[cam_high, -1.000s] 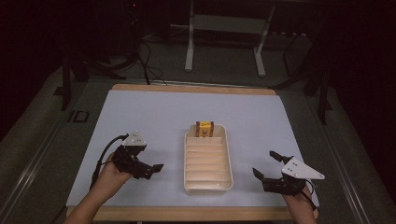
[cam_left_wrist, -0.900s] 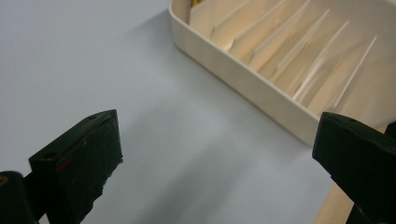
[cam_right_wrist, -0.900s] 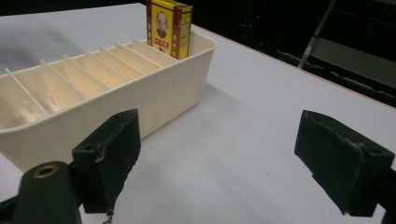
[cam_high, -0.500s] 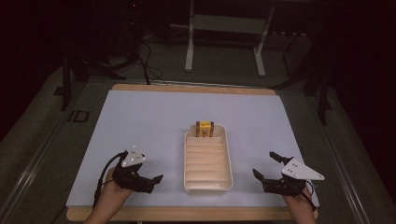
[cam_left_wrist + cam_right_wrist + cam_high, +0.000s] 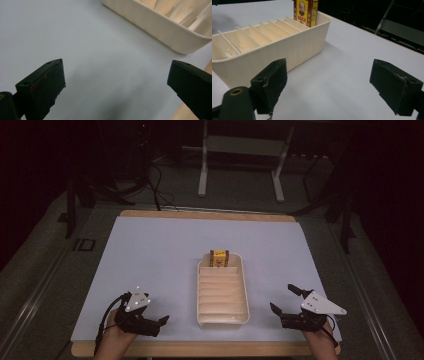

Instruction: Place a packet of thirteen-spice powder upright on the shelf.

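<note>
Yellow box's (image 5: 305,12) portrait label, probably a face

Dark room; grey floor (image 5: 45,265); white desk frame (image 5: 240,150) behind table

Table (image 5: 150,250) bears tray (image 5: 242,290) (cream).

A divided tray (image 5: 223,320) is set near the front edge of the table (image 5: 150,250), about midway across. A small box (image 5: 219,258) is stood upright in what appears to be its farthest compartment. The left gripper (image 5: 161,321) is held left of the tray, the right gripper (image 5: 283,299) right of it, each apart from it.
</note>
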Demonstrator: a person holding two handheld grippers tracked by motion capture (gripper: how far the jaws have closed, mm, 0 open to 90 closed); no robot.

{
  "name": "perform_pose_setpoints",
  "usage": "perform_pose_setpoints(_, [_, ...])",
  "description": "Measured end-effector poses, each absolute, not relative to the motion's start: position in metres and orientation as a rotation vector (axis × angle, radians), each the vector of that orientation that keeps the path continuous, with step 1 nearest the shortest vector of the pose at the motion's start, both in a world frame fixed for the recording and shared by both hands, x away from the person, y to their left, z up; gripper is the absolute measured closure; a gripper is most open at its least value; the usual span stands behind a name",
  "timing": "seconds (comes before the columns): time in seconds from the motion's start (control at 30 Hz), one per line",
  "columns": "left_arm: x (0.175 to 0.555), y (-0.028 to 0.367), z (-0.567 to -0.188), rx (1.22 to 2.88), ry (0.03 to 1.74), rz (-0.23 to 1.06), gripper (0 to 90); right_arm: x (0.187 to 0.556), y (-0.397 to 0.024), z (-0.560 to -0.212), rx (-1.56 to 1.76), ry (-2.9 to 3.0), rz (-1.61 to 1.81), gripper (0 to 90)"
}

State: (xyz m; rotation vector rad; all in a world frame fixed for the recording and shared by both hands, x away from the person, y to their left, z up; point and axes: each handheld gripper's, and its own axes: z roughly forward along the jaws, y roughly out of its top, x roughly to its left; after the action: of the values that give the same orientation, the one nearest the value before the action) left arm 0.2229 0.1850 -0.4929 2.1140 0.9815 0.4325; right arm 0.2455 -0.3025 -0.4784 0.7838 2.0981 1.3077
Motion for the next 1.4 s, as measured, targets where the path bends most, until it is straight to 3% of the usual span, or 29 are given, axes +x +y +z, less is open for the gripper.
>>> perform_pose_setpoints(0.37, [0.2239, 0.1816, -0.4915, 2.057, 0.93, 0.488, 1.8, 0.2457, -0.3032, -0.4786, 0.797, 2.09, 1.316, 14.5])
perform_pose_setpoints(1.4, [0.2247, 0.179, -0.4917, 2.036, 0.912, 0.482, 1.8, 0.2469, -0.3034, -0.4801, 0.803, 2.093, 1.324, 14.5])
